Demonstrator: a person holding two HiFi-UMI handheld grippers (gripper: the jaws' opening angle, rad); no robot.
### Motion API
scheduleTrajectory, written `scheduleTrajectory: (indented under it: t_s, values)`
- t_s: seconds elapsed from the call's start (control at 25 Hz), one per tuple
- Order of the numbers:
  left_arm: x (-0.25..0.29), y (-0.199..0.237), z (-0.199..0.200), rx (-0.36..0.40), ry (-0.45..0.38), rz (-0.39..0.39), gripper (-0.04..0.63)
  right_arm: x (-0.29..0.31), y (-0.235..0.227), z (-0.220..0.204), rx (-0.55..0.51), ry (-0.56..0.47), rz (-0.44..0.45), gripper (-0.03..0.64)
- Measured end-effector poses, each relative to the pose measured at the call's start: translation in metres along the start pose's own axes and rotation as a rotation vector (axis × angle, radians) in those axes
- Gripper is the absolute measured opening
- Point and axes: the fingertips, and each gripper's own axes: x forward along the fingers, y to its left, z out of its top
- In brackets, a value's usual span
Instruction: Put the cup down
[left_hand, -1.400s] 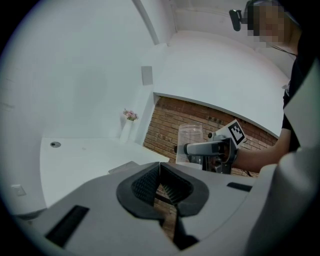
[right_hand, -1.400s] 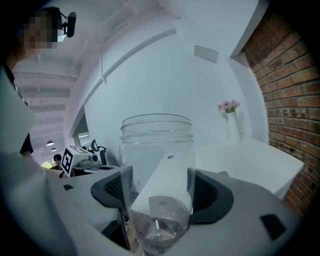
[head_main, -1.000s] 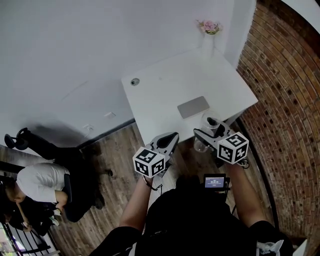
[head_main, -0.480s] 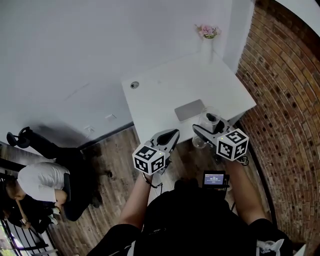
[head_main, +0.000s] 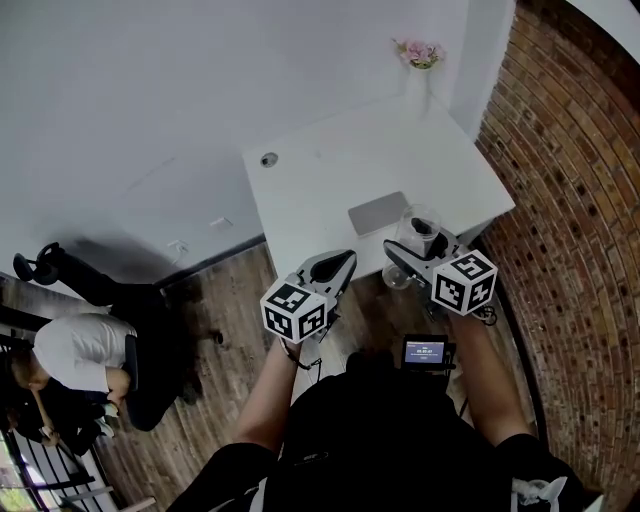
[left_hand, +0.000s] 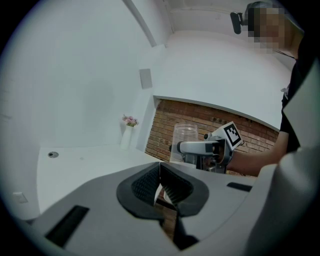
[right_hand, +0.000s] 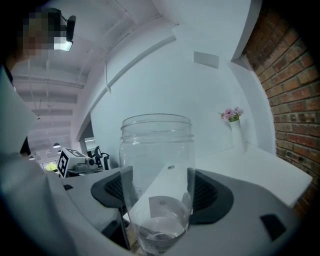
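Note:
The cup is a clear glass jar (right_hand: 157, 165), upright, with my right gripper (right_hand: 157, 192) shut on its lower half, one dark pad on each side. In the head view the jar (head_main: 412, 232) hangs at the front edge of the white table (head_main: 330, 190), just right of a grey pad (head_main: 379, 213), and the right gripper (head_main: 412, 252) points toward the table. My left gripper (head_main: 338, 268) hovers left of it in front of the table edge. Its jaws are shut with nothing between them (left_hand: 160, 186). The left gripper view shows the jar (left_hand: 184, 141) from the side.
A white vase with pink flowers (head_main: 418, 62) stands at the table's far right corner, and a round cable hole (head_main: 268, 159) lies at its far left. A brick wall (head_main: 570, 200) runs close along the right. A seated person (head_main: 75, 355) is on the wooden floor at left.
Both grippers have edged slightly forward toward the table, with the jar still held in the right one. The jaws have not changed.

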Motion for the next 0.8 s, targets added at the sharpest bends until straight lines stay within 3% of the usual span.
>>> scheduleTrajectory:
  t_s: [0.36, 0.8]
  values:
    - [0.008, 0.008, 0.012, 0.012, 0.008, 0.018, 0.009, 0.02, -0.023, 0.005, -0.004, 0.019, 0.017, 0.357]
    - [0.012, 0.051, 0.014, -0.037, 0.015, 0.132, 0.009, 0.102, -0.067, -0.011, -0.02, 0.066, 0.057, 0.357]
